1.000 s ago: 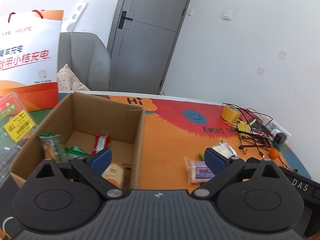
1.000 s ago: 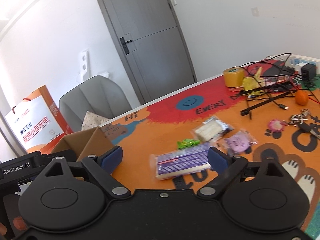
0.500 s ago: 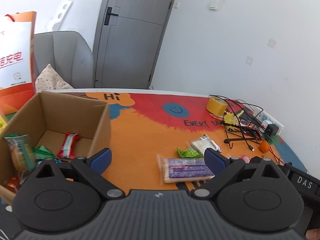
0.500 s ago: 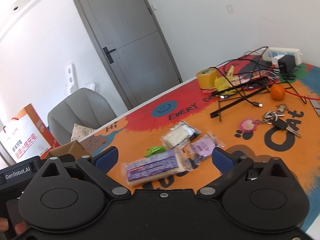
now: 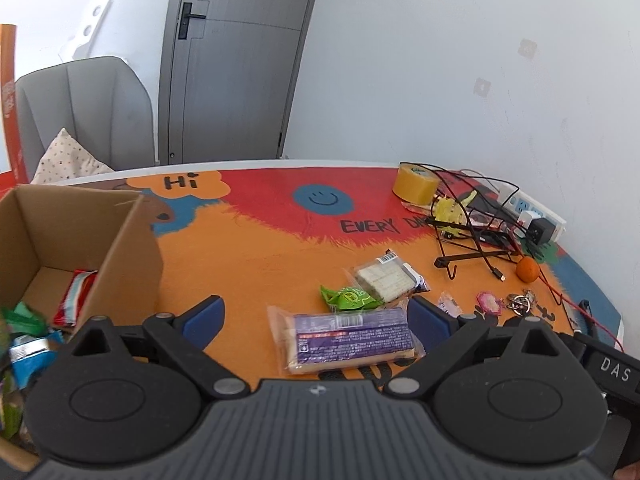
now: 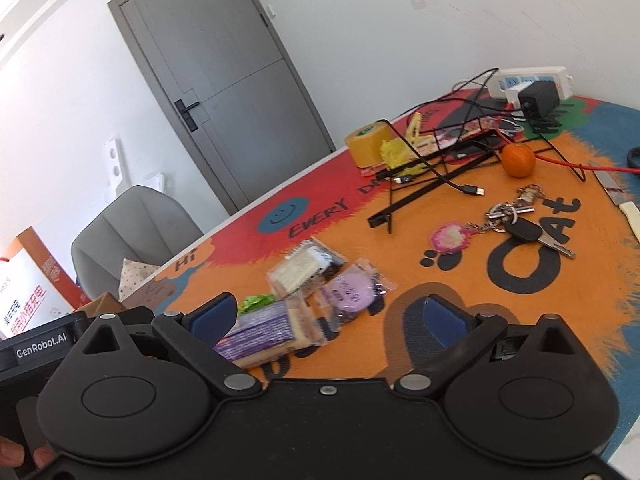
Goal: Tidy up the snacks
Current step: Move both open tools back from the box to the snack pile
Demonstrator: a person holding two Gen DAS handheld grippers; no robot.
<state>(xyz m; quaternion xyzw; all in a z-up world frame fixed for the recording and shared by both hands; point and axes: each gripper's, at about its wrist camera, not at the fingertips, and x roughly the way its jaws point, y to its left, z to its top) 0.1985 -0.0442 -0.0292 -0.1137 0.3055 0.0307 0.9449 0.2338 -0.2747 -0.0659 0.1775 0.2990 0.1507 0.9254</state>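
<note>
A long purple snack pack (image 5: 348, 338) lies on the orange mat between the open jaws of my left gripper (image 5: 314, 320), which is empty. A green packet (image 5: 348, 296) and a clear cracker pack (image 5: 384, 278) lie just beyond it. The cardboard box (image 5: 120, 240) at left holds several snacks, among them a red bar (image 5: 76, 296). My right gripper (image 6: 328, 316) is open and empty above the same pile: the purple pack (image 6: 260, 330), the cracker pack (image 6: 300, 270) and a round purple snack (image 6: 352, 292).
A tape roll (image 5: 414, 186), black wire stand with cables (image 5: 476, 236), power strip (image 5: 532, 216), orange (image 6: 518, 160), keys (image 6: 516, 220) and a knife (image 6: 620, 200) lie at the right. A grey chair (image 5: 84, 112) and an orange bag (image 6: 28, 284) stand behind the table.
My left gripper has swung right, away from the box, over the purple pack. My right gripper has moved right and closer to the snack pile. Both stay open.
</note>
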